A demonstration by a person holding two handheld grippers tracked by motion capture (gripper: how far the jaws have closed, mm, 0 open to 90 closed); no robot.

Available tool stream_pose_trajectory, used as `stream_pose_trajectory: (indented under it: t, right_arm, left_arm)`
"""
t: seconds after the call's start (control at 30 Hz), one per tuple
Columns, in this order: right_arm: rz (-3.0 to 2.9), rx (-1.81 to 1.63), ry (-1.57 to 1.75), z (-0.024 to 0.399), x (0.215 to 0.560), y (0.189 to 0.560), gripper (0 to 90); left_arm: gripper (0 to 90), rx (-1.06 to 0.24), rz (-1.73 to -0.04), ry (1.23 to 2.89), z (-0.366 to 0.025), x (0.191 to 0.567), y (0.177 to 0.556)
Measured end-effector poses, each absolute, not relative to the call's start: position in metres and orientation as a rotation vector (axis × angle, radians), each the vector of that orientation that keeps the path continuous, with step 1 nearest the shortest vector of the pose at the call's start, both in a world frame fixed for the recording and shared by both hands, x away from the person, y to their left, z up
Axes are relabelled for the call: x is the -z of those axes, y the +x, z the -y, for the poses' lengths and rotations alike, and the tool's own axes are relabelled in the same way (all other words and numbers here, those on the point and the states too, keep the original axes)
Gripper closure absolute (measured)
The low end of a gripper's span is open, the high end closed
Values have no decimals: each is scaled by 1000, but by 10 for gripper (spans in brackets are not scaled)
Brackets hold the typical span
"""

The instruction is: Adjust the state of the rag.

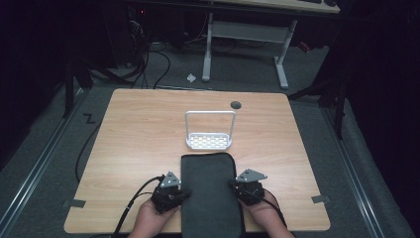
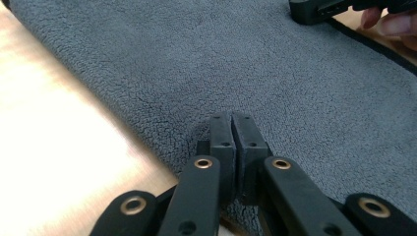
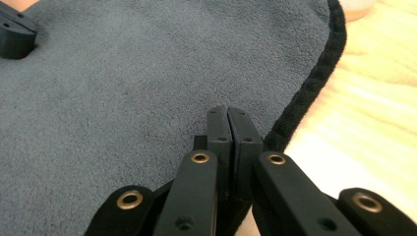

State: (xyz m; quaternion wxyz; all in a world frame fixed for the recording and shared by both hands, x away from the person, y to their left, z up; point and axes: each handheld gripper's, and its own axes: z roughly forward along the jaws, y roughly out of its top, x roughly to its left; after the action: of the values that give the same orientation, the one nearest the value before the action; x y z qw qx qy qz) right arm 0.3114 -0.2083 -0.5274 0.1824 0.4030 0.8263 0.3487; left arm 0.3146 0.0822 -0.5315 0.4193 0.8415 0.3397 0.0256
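Pinching a dark grey towel (image 1: 210,196) at both side edges, in front of the white rack (image 1: 209,130).

The towel is lying flat on the table (image 1: 138,134), its near end hanging over the edge nearest the person. The left claw (image 2: 231,120) and right claw (image 3: 227,115) are each sitting fully closed, apparently nipping the towel's rim. Only a thin fold seems caught, so a lift is risking one edge slipping free and the towel sagging crooked short of the rack.
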Motion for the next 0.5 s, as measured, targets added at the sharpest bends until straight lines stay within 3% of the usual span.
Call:
stream_pose_trajectory:
  t: [0.4, 0.5]
  right_arm:
    - [-2369, -1000, 1100, 209, 527, 289, 876]
    - [-2371, -1011, 1105, 210, 527, 289, 872]
  left_arm:
    - [874, -50, -800, 2139, -85, 530, 302]
    - [823, -58, -791, 2120, -86, 528, 303]
